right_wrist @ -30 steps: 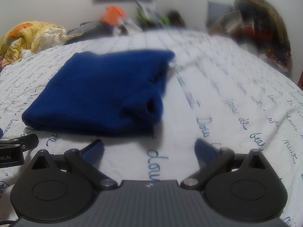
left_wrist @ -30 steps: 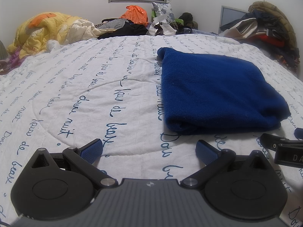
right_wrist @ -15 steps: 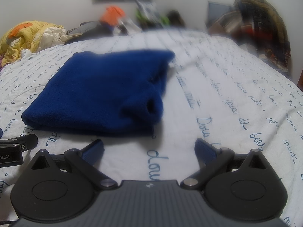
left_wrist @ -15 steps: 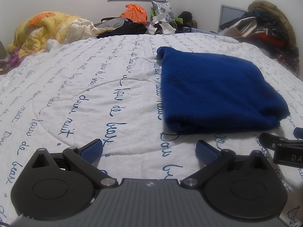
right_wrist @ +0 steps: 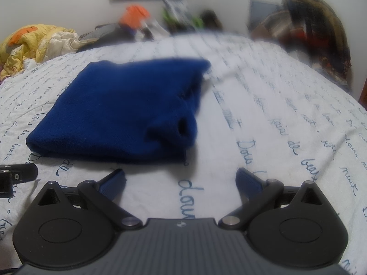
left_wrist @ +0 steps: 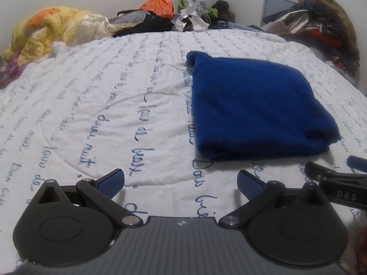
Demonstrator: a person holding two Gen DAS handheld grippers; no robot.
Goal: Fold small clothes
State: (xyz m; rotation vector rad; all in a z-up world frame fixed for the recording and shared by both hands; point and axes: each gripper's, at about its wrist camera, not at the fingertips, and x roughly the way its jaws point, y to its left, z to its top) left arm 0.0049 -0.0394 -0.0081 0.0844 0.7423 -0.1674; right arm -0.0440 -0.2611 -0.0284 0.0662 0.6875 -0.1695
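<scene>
A folded dark blue knit garment (left_wrist: 254, 107) lies flat on the white quilt with blue script (left_wrist: 103, 105). It also shows in the right wrist view (right_wrist: 123, 110), with a sleeve opening at its right front corner. My left gripper (left_wrist: 181, 182) is open and empty, low over the quilt, in front and to the left of the garment. My right gripper (right_wrist: 181, 181) is open and empty, just in front of the garment's near edge. The right gripper's side shows at the right edge of the left wrist view (left_wrist: 339, 183).
A yellow and orange duvet (left_wrist: 50, 32) is heaped at the far left. Piled clothes and an orange bag (left_wrist: 158, 2) lie along the far edge of the bed. A heap of coats (left_wrist: 321, 20) stands at the far right.
The left wrist view has dipped slightly, so the garment sits a little higher in frame. The right gripper has barely moved. Both grippers stay open.
</scene>
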